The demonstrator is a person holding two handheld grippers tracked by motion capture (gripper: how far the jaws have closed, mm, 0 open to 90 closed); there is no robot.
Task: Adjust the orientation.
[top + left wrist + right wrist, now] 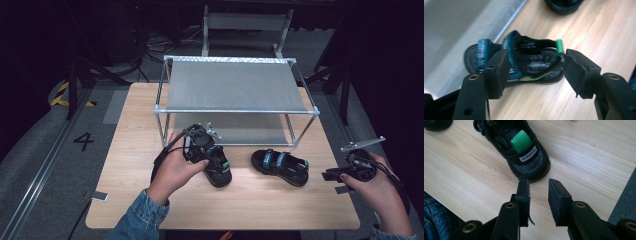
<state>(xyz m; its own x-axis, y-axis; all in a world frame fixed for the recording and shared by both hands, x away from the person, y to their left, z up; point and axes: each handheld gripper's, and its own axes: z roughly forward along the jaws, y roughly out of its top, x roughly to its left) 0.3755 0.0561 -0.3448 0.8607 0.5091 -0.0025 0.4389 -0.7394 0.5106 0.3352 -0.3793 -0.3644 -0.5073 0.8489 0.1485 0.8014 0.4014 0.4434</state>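
On the wooden table [150, 200] lies a black sandal [529, 63], teal-strapped, green-tabbed.

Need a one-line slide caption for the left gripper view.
Left gripper open around the heel of a small black sandal with teal straps and green tab on the light wooden table.

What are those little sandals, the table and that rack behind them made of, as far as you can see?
Sandals: probably woven fabric straps on matte black rubber or foam soles, judging by the green webbing loop and sewn label.
Table: pale wood or wood-look laminate, with visible grain and a soft sheen.
Rack: shiny metal tubes; its grey shelves look like matte sheet, material unclear.
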